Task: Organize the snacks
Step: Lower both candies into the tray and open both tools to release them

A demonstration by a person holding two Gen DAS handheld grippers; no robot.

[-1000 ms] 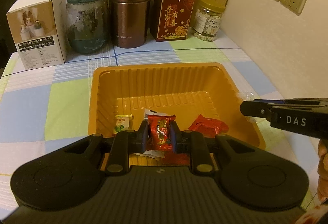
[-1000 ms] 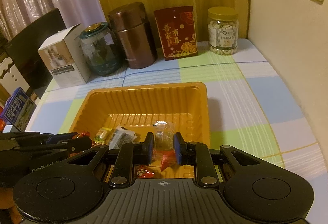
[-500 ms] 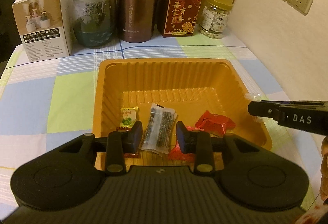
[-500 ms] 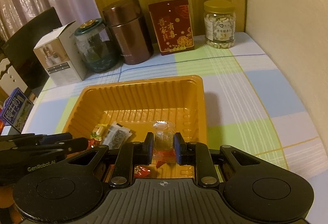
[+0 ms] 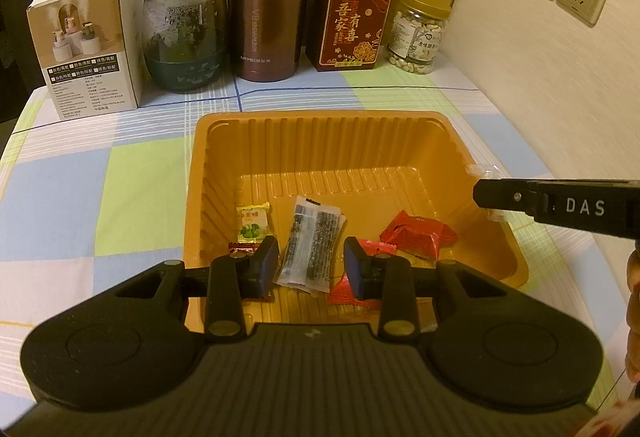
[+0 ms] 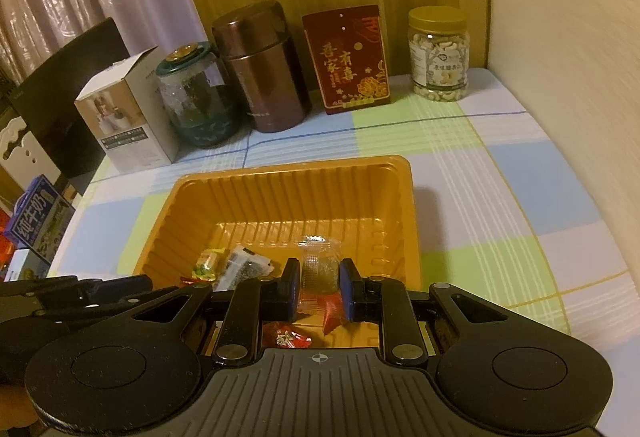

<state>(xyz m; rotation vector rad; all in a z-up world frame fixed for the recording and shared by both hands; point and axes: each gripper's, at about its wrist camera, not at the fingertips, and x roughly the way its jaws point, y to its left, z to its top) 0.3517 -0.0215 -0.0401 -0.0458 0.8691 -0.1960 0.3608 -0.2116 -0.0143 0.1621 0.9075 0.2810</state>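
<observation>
Left wrist view: the left gripper (image 5: 310, 267) hovers over the tray's (image 5: 192, 197) near edge, jaws wide and empty, with the tray's far half bare. Five wrapped snacks lie below, a dark packet (image 5: 314, 243) between the fingers. "DAS" marks the right gripper (image 5: 486, 193).

Right wrist view: the jaws pinch a clear candy (image 6: 318, 265) above the tray's near right corner. Bare cloth (image 6: 500, 197) lies rightward.

left wrist: above tray's (image 5: 496, 165) near edge, facing wall | right wrist: likewise, from right | shared: tray
</observation>
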